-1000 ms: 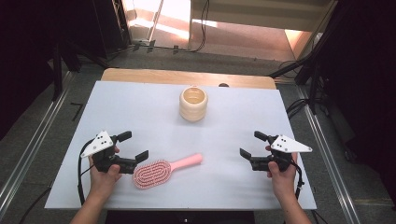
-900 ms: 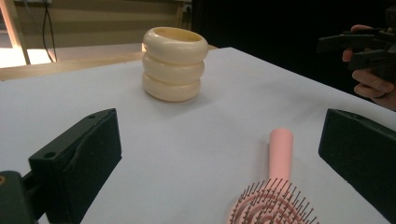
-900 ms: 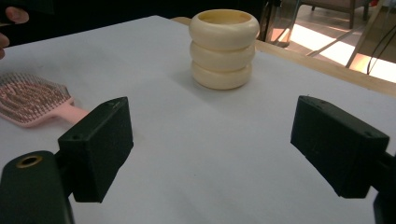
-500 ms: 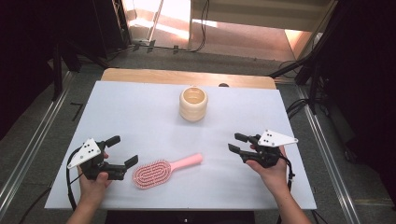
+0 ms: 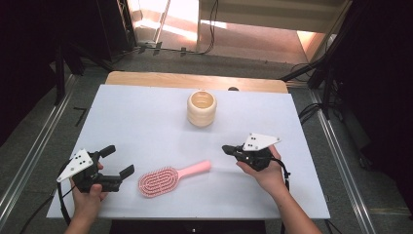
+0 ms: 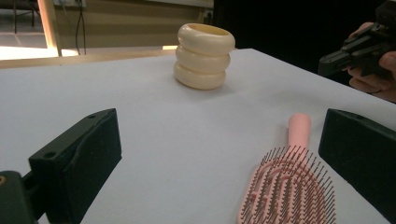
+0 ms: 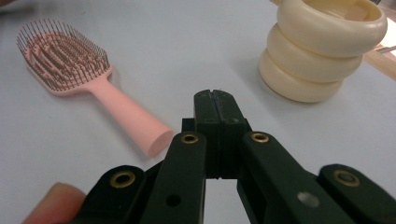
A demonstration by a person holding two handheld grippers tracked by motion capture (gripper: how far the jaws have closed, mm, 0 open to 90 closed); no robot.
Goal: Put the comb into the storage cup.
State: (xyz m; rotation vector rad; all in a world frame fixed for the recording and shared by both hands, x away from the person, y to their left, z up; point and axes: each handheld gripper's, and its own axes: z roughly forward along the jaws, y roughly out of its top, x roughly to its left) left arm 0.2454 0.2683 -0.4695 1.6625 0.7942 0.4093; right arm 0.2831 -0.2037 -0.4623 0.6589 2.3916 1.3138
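Observation:
A pink hairbrush (image 5: pixel 168 178) (image 6: pixel 289 186) (image 7: pixel 88 79) lies bristles up on the white table, its handle pointing right and slightly away. My left gripper (image 5: pixel 118 161) (image 6: pixel 219 135) stands open just left of the brush head, which lies near its right jaw without touching it. My right gripper (image 5: pixel 227 149) (image 7: pixel 217 100) is shut, a short way right of the handle's tip. Its jaws have just been closing, and nothing is between them. A cream ribbed cup (image 5: pixel 201 108) (image 6: pixel 204 56) (image 7: pixel 322 51) stands upright farther back in the middle.
The white table top (image 5: pixel 146 122) ends in a wooden strip (image 5: pixel 195 80) at the far side. Dark floor, metal rails and cables surround it. Both forearms come in over the near edge.
My right gripper has moved left toward the brush handle and its jaws have closed on nothing. My left gripper has drifted left, away from the brush head, still open.

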